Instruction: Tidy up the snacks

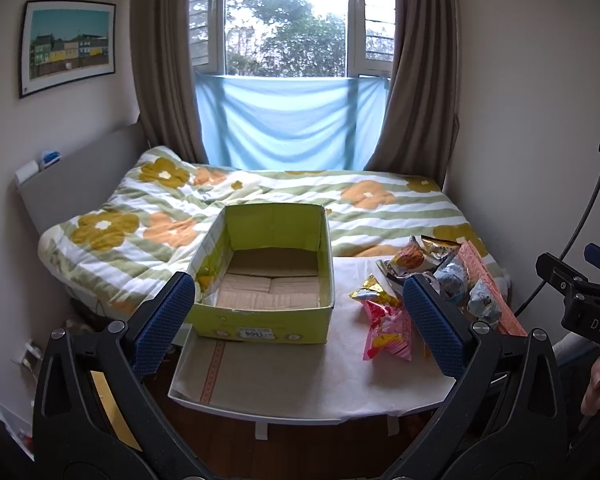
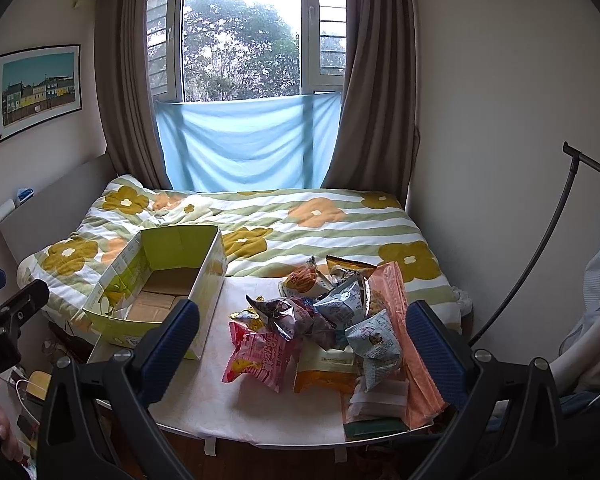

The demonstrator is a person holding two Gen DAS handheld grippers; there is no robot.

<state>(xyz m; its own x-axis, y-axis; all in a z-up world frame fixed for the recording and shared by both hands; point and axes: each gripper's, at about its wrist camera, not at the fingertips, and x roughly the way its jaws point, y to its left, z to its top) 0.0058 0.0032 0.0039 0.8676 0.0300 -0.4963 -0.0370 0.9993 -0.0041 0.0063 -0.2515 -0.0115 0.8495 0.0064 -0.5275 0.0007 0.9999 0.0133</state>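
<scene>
Right claw (image 2: 302, 344) low in frame, fingers spread wide, nothing between them. Left claw (image 1: 298, 324) likewise wide and empty, low in its own view.

Worktop (image 2: 260, 412) just beyond both claws. Snack pile sits on its right half, centre-right of the right wrist view. Nearest: pink snack bag (image 2: 256, 360), puffed and crinkly; likely light, soft, slippery film. Best taken by the crimped end seam, or a gentle pinch across the belly; hard squeeze risks crushing contents. Beside it a yellow-and-white packet (image 2: 324, 372) lying flat, half under other bags. Silvery blue bag (image 2: 374, 346) and dark foil bag (image 2: 290, 316) stacked loosely above; a pull on one may drag its neighbours. Long salmon-pink pack (image 2: 396, 312) leans along the pile's right side; looks stiffer.

Green cardboard box (image 1: 268, 264) mid-frame in the left wrist view, open-topped, no snacks inside.

Bed (image 1: 160, 208) with flowered quilt behind.
</scene>
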